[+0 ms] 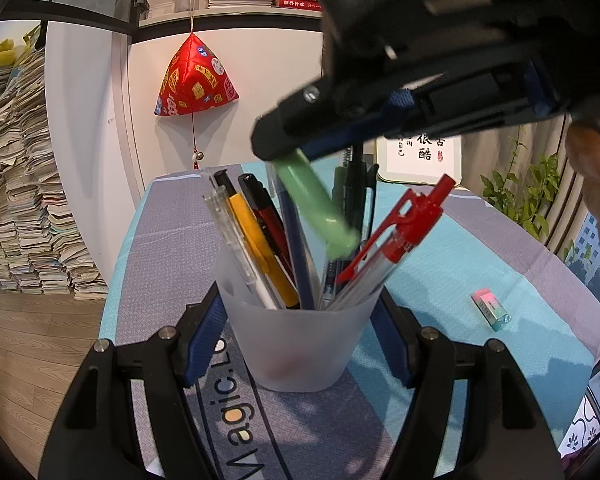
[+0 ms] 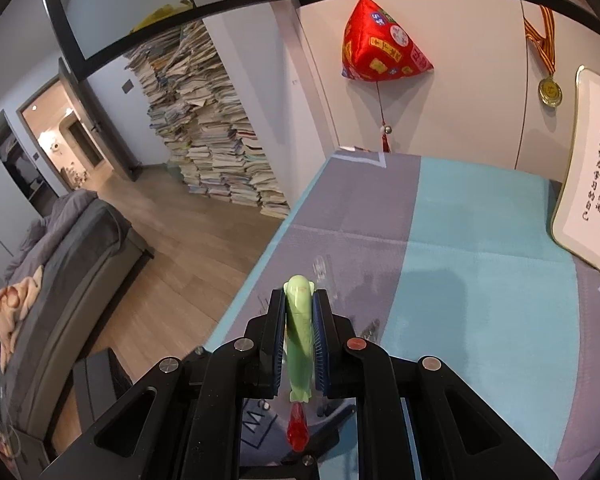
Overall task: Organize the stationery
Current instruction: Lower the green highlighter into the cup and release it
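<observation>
A frosted plastic cup [image 1: 300, 344] stands on the table mat and holds several pens, among them a yellow one [image 1: 260, 248] and a red clip pen [image 1: 404, 232]. My left gripper [image 1: 298, 300] is shut on the cup, with a blue pad pressed to each side of it. From the upper right my right gripper [image 1: 278, 148] reaches over the cup, shut on a light green pen [image 1: 318, 208]. That pen slants down, its lower end just above the cup's rim among the other pens. In the right wrist view the green pen [image 2: 299, 320] sits clamped in the right gripper [image 2: 300, 296], with the red pen's top [image 2: 297, 428] below.
A pink and green eraser [image 1: 492, 309] lies on the mat right of the cup. A framed calligraphy board [image 2: 592, 184] leans at the table's back right, beside a plant [image 1: 536, 184]. The table's left edge [image 2: 260, 272] drops to a wood floor with a tall paper stack [image 2: 204, 136].
</observation>
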{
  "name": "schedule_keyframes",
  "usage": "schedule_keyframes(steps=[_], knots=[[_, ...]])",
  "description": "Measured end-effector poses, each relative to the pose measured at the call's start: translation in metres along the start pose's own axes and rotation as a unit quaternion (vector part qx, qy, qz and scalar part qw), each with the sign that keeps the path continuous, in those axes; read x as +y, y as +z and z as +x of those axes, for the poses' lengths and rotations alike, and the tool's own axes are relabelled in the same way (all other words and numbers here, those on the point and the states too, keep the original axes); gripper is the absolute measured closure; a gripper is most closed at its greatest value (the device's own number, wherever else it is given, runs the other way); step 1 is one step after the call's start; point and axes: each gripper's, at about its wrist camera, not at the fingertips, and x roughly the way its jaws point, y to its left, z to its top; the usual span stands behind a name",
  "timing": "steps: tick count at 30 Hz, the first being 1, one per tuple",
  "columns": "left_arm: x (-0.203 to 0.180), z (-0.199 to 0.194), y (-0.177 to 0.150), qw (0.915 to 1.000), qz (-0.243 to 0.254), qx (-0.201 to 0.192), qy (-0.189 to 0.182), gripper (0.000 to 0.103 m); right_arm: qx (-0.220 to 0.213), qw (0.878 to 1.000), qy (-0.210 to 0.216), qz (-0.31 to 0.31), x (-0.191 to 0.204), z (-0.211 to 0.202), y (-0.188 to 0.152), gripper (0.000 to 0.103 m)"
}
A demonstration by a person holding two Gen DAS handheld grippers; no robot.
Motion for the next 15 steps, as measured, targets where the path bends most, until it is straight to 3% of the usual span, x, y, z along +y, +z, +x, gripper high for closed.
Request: schedule_keyframes(steps=[15], knots=[[0.002,-0.001,0.0,1.0,0.002,0.0,0.001,0.035,-0.01,1.0,-0.005,-0.002,-0.004,-0.027,-0.011,0.089]])
